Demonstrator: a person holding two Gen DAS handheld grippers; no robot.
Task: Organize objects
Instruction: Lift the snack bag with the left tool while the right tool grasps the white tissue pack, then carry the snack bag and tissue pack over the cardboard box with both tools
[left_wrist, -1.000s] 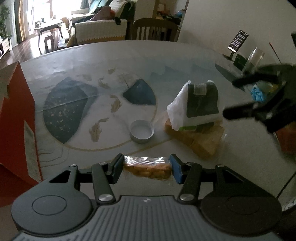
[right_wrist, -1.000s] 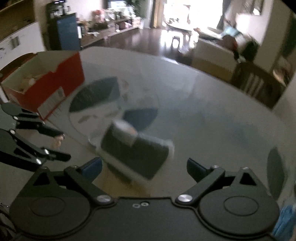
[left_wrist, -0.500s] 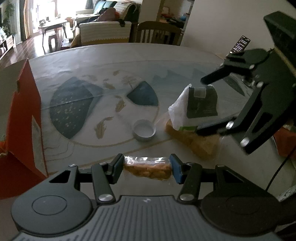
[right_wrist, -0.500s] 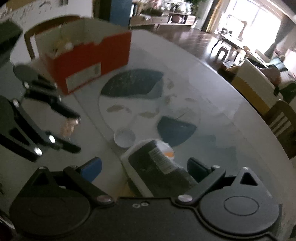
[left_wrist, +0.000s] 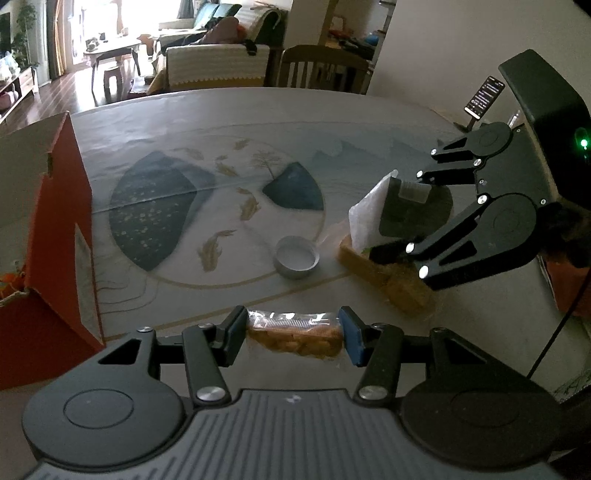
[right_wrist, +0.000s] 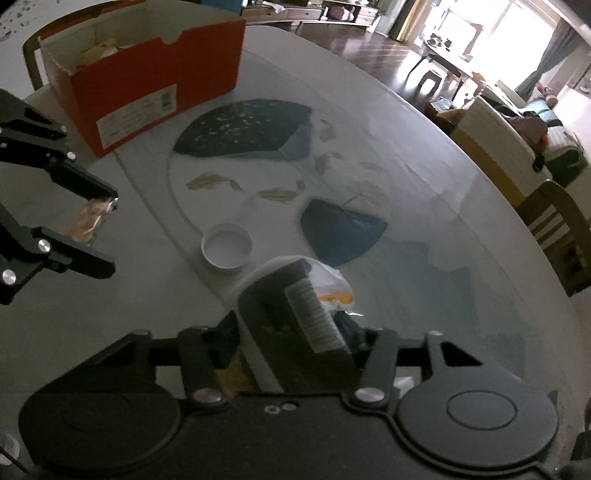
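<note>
My left gripper (left_wrist: 293, 332) is shut on a clear-wrapped snack bar (left_wrist: 295, 334) with orange pieces inside, held low over the table's near edge. To its right, my right gripper (left_wrist: 397, 214) has its fingers closed against both sides of a dark packet in white wrapping (left_wrist: 406, 210), which rests on a tan cracker pack (left_wrist: 391, 284). In the right wrist view the dark packet (right_wrist: 288, 314) fills the gap of the right gripper (right_wrist: 288, 336), and the left gripper (right_wrist: 103, 229) with the snack bar (right_wrist: 86, 221) shows at the far left.
An open orange cardboard box (left_wrist: 55, 229) (right_wrist: 147, 85) stands at the table's left side with items inside. A small white round cap (left_wrist: 297, 256) (right_wrist: 226, 251) lies between the two grippers. A phone on a stand (left_wrist: 484, 96) and a wooden chair (left_wrist: 321, 66) are beyond.
My right gripper swung in over the dark packet, came down around it, and its fingers narrowed from wide open to pressing its sides. The left gripper stayed put with the snack bar.
</note>
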